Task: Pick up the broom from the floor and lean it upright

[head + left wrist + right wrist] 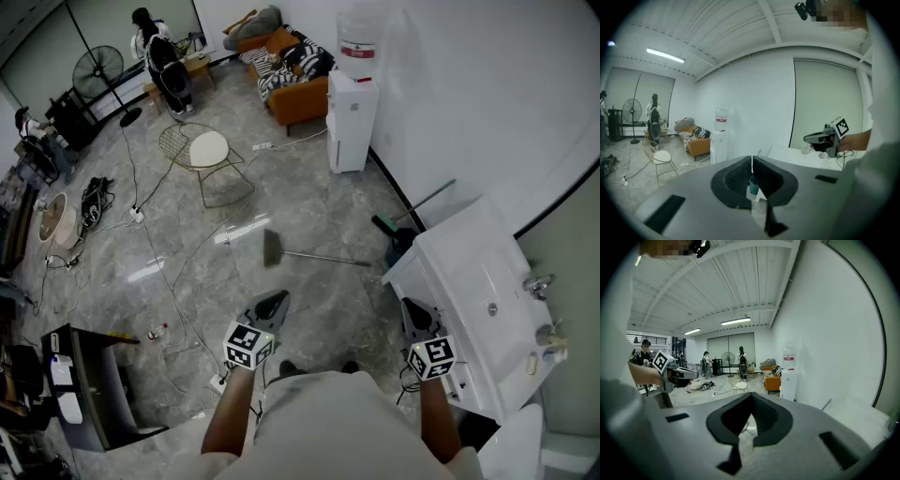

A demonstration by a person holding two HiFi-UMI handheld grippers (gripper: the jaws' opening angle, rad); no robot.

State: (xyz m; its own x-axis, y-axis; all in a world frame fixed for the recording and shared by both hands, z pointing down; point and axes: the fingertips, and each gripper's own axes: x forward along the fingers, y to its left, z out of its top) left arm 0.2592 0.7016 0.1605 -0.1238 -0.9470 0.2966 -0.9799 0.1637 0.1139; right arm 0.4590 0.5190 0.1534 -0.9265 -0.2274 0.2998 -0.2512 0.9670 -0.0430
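I am at the very start of the job. The broom (317, 256) lies flat on the floor (187, 244) in the middle of the head view. Its brush end (272, 247) is to the left and its stick points right, toward the big white box (469, 272) at the right of the frame. Nothing is holding the broom. My left hand-held gripper (277, 298) is just below the brush end in the frame, up in the air and apart from it. In its own view the left hand-held gripper (751, 161) has its two jaws pressed together with nothing between them. My right hand-held gripper (412, 307) is at the lower right of the head view, near the big white box and away from the stick. In its own view the right hand-held gripper (751, 397) has its jaw tips touching, so it is closed too, and it is empty. Both point a little downward, out over the floor and not at the broom. I think the step now is reaching for the broom. Next I would need to open one hand-held gripper, bring it down over the stick and close on it. The stick is thin and lies flat on the floor, so the jaws have to go low, one on each side of it. Then I could lift it, stand it up, and lean it on the white wall (469, 103) at the upper right.
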